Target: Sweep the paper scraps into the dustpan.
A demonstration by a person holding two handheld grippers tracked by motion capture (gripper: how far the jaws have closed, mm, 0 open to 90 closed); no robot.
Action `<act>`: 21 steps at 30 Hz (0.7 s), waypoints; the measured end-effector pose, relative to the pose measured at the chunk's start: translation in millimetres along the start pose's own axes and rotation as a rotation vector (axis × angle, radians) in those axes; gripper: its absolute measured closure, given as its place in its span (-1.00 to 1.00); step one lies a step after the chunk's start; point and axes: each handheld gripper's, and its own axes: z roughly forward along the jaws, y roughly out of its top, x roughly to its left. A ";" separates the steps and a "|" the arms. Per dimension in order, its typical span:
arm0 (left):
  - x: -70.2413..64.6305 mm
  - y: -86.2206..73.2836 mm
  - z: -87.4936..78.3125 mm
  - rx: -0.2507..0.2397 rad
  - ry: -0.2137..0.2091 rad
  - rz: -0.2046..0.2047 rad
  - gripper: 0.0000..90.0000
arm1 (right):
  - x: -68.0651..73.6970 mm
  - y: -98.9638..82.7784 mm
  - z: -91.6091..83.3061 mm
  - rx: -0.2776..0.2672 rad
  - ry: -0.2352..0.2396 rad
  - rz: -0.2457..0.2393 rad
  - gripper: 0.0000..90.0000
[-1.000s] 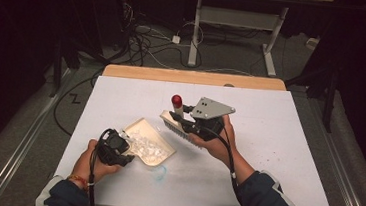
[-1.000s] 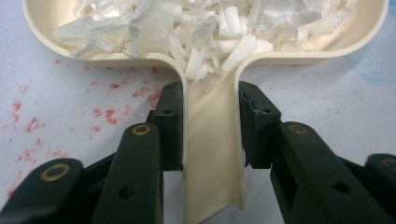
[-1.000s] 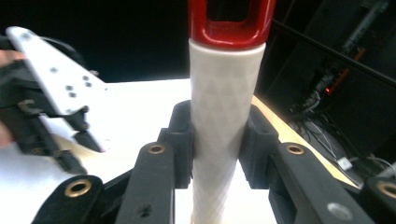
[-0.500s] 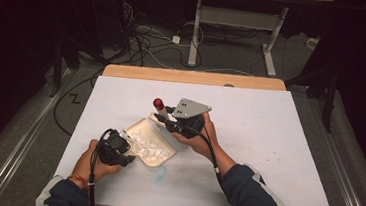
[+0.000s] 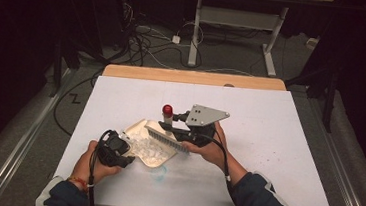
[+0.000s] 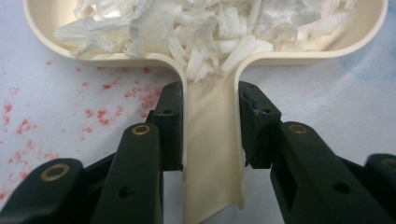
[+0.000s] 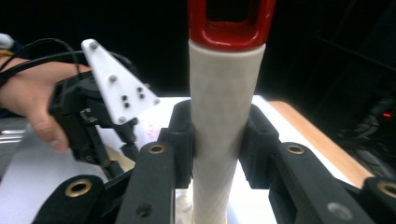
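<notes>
Where the white counter (image 5: 268, 140) is seen from the high view, a cream plastic dustpan (image 5: 148, 145) is laid flat near its middle, its handle pointed toward the person's left hand (image 5: 90, 162). White shredded paper scraps (image 6: 196, 28) are heaped inside the pan and reach down into the mouth of the handle. The left gripper (image 6: 210, 123) is clenched on that cream handle, one black jaw pressed against each side, as is shown plainly in the left gripper view. Faint red speckles (image 6: 135, 93) are scattered over the counter beside the handle, and a pale blue smudge (image 5: 159, 170) is seen just below the pan.

A small hand brush with a white textured handle and a red looped end (image 7: 224, 93) is grasped by the right gripper (image 7: 217, 135), the handle clamped between the jaws. From above, the brush's pale bristles (image 5: 168, 138) are held over the right edge of the dustpan, seemingly touching it, though contact cannot be confirmed. The red end (image 5: 168, 109) is pointed away from the person.
</notes>
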 end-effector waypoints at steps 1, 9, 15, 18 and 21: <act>-0.1 -0.2 -0.1 0.001 0.001 0.002 0.41 | -0.7 0.1 -3.9 -0.001 -0.012 0.002 0.55; -1.7 -1.5 0.5 -0.003 0.004 -0.004 0.41 | -9.5 -1.2 -33.4 -0.027 -0.095 0.056 0.55; -2.3 -2.4 0.3 -0.010 0.008 -0.001 0.41 | -13.5 -4.4 -52.1 -0.001 -0.124 0.060 0.55; -1.6 -2.5 0.4 -0.012 0.006 -0.004 0.41 | -15.2 -4.7 -63.7 0.015 -0.143 0.048 0.55; -2.1 -2.2 -0.1 -0.011 0.009 -0.003 0.41 | -16.5 -4.9 -77.7 0.016 -0.148 0.056 0.55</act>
